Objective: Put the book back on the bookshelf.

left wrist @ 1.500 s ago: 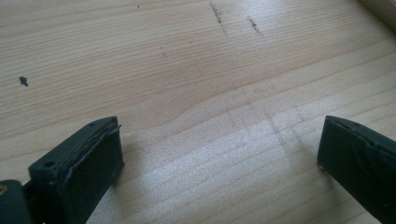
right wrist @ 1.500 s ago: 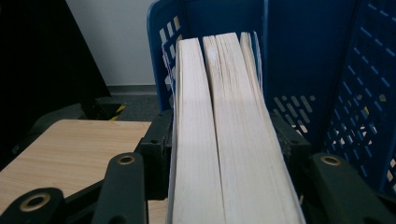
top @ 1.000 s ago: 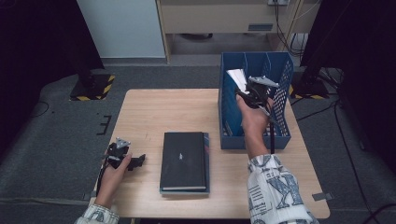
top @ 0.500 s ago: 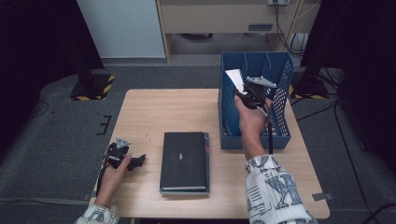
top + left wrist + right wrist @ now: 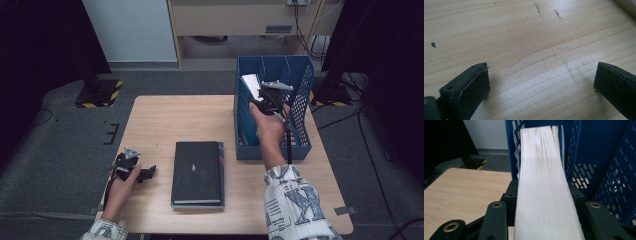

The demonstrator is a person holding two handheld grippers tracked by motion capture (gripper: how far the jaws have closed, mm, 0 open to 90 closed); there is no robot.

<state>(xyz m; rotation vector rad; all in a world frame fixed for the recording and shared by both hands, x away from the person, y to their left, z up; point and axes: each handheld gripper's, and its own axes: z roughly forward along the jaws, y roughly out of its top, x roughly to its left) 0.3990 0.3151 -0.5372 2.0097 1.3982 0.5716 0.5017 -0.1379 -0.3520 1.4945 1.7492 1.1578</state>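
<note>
While the wooden table [image 5: 165,120] carries everything, the largest thing near the right gripper [image 5: 270,98] is the blue file holder [image 5: 300,100], which stands under and around it, at the right side of the table. Its mesh walls rise on both sides of the gripper, and a divider is close to its left. The right gripper holds a book [image 5: 544,185] with the white page edges turned up toward the camera; in the right gripper view the two jaws stand against the two covers, and they have just been opening a little with the book between them. The far end of the book is already inside a slot of the holder, and the near end is still high in the grip. Well to the left of this gripper and nearer to the person, two dark books [image 5: 197,172] lie flat in a stack on the table. Farther left, the left gripper [image 5: 137,172] rests low on the wood, with its jaws wide apart and nothing between them. I think the risk is here: if the jaws loosen more before the book sits on the bottom, it can slide and drop hard, or tip against the divider and stay crooked. Also, pushing at an angle may catch a cover on the mesh or move the whole holder.
</note>
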